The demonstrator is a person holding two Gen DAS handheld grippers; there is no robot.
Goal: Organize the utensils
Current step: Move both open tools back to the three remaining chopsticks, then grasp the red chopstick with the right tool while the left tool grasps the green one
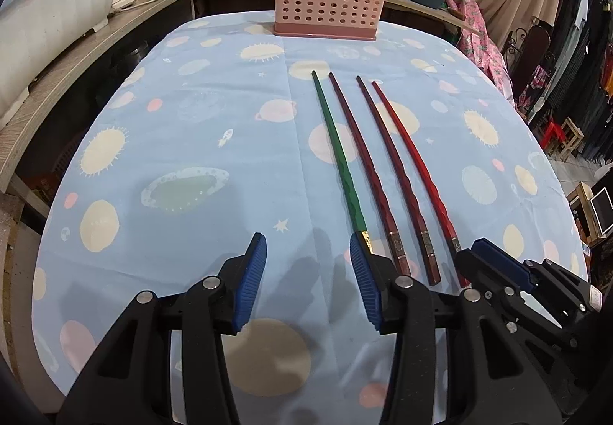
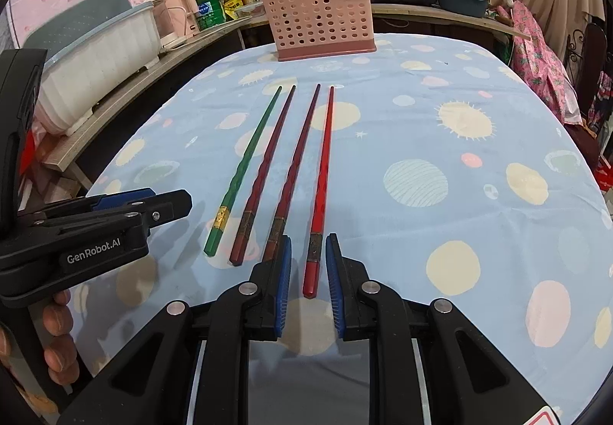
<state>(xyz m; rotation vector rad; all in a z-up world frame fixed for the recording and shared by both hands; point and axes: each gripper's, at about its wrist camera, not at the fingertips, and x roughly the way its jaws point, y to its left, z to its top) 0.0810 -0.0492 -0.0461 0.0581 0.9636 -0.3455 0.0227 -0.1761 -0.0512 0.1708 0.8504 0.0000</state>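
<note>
Right tongs (image 2: pixel 308 264) straddling red chopstick (image 2: pixel 321 191) (not gripped), pink basket (image 2: pixel 320 23) beyond

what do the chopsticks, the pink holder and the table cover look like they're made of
Chopsticks, e.g. the green chopstick and the bright red chopstick: probably lacquered wood or hard plastic, glossy, with faceted handles and metallic-looking bands.
Pink holder: moulded plastic, matte, with rows of punched round holes.
Table cover: woven fabric, soft and matte, showing creases and a printed planet pattern.
</note>
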